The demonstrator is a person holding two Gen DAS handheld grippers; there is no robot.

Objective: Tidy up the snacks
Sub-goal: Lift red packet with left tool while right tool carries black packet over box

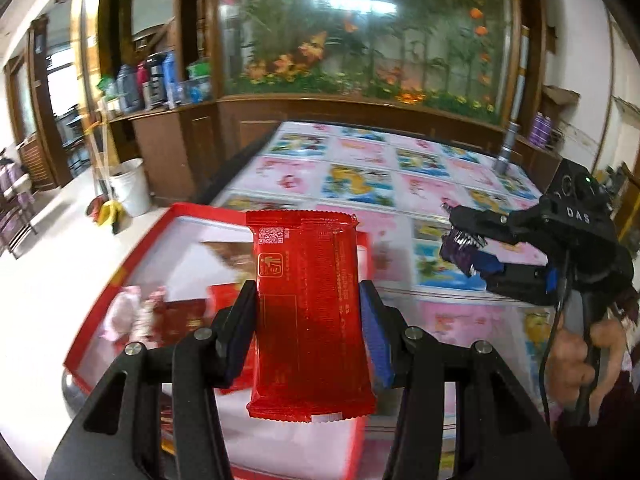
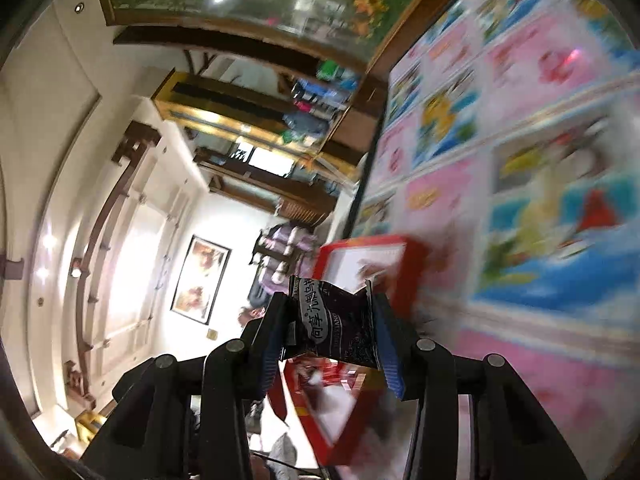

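My left gripper is shut on a red snack packet and holds it upright above a red-rimmed box that holds several wrapped snacks. My right gripper is shut on a small dark purple snack packet; its view is rolled sideways and blurred. The right gripper also shows in the left wrist view, to the right above the table, with the purple packet in its tips. The red box appears in the right wrist view behind the packet.
The table has a pink and blue cartoon cloth. A white bucket stands on the floor to the left. A wooden cabinet with bottles and a large flower picture are behind. A grey cylinder stands at the table's far right.
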